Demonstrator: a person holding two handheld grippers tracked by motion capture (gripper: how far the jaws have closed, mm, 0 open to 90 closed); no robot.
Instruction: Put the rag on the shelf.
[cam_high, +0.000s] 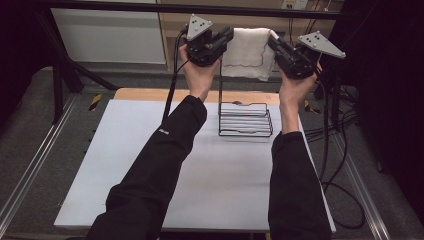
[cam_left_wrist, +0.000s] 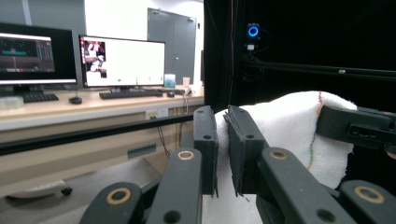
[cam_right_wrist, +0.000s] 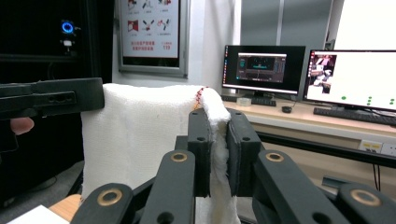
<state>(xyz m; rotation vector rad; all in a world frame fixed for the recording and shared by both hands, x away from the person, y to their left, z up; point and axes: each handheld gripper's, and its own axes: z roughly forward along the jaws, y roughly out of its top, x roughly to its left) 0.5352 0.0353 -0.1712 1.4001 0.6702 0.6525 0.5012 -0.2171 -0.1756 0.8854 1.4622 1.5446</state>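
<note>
The white woven cloth with coloured edge stitching is clamped at opposite ends by the closed left gripper and right gripper, above the black wire rack.

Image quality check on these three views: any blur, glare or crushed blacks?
High view: soft and low-res, corners fall to black, table evenly lit, towel near blown out. Left gripper view: lit monitor washes out, dark curtain crushed, close jaws slightly soft. Right gripper view: right-hand monitor clips to white, towel weave readable, dark left side loses detail.
</note>
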